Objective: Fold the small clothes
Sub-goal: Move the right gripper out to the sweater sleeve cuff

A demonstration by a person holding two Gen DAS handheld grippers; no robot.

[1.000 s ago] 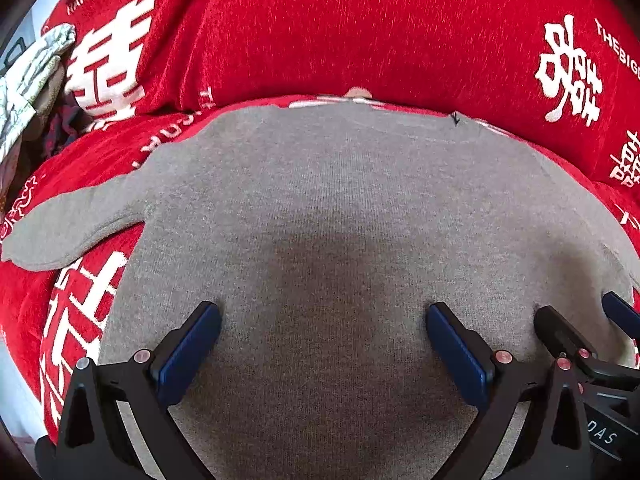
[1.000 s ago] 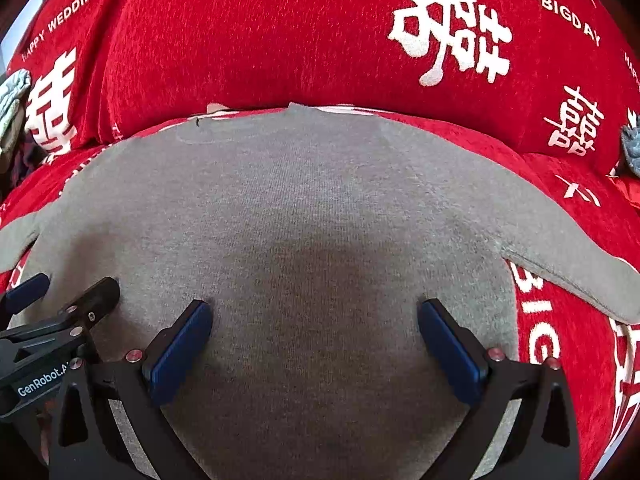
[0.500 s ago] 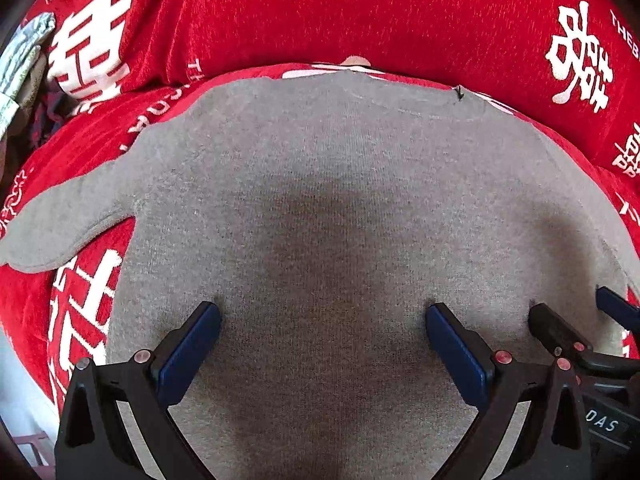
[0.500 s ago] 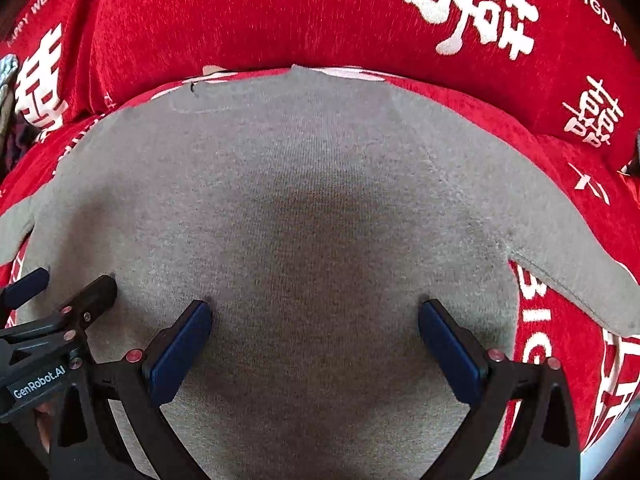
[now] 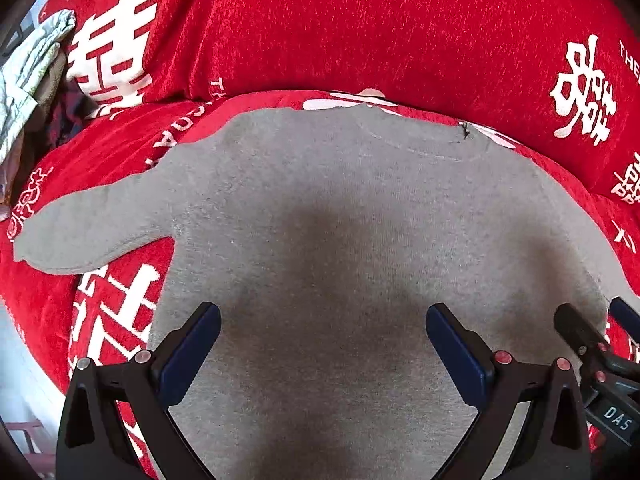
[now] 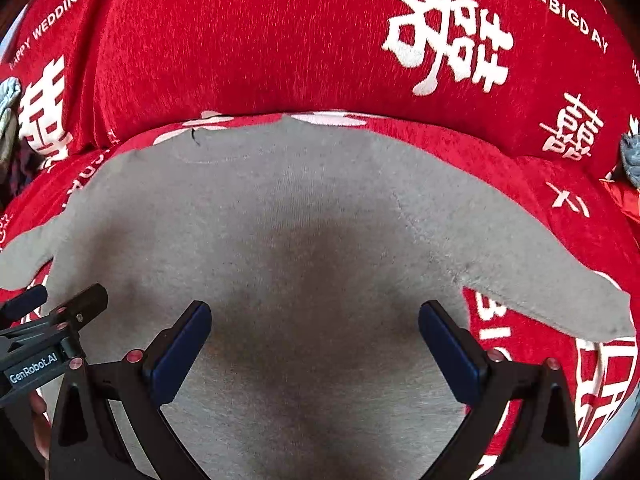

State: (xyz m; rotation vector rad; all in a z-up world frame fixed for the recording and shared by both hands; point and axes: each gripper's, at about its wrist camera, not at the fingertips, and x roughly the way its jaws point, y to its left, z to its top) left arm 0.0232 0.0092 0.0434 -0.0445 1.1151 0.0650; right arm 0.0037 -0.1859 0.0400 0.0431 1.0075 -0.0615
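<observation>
Two grippers over grey sweater (image 5: 340,220), jaws wide, gripping nothing.
Left gripper (image 5: 322,344), right gripper (image 6: 314,340): hem hidden beneath them; right sleeve (image 6: 540,280) cuff cropped left-side.

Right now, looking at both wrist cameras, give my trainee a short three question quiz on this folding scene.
1. True or false: the gray shirt lies spread flat with both sleeves out to the sides.
2. Multiple choice: what lies under the shirt? A) a wooden table B) a red cover with white characters C) a blue towel
3. Fill in: the left hand-held gripper and the right hand-held gripper both have their jaws ____.

Key: 1 true; 2 B; 3 open, standing wide apart above the shirt's lower part, with no cloth pinched between them.
</observation>
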